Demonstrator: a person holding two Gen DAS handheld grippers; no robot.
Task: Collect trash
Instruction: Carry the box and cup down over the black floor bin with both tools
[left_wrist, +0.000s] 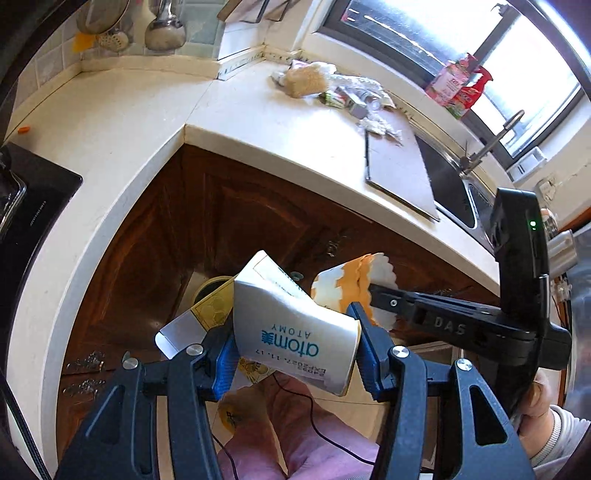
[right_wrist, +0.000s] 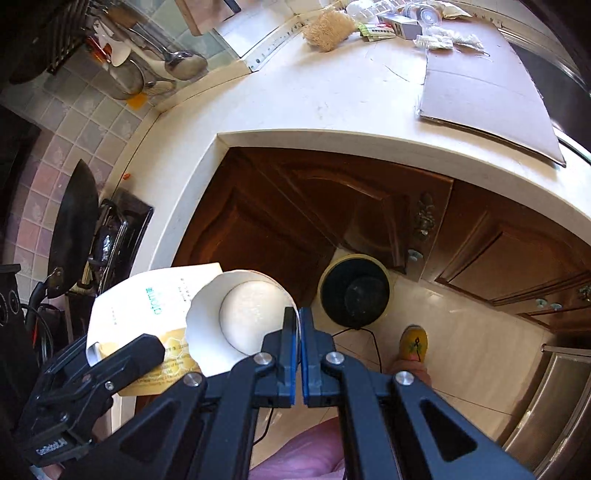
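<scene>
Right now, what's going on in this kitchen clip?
A person is clearing trash with two tools. The left hand-held gripper is shut on a crumpled white Atomy carton, with a yellow honeycomb-print box beside it. The right hand-held gripper pinches the rim of a paper cup. Both are held above the floor near a round black trash bin. More wrappers sit on the white countertop.

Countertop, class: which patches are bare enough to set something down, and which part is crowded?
Bare: the countertop corner between stove and cardboard sheet, plus the sheet's middle. Crowded: the trash pile by the window.
</scene>
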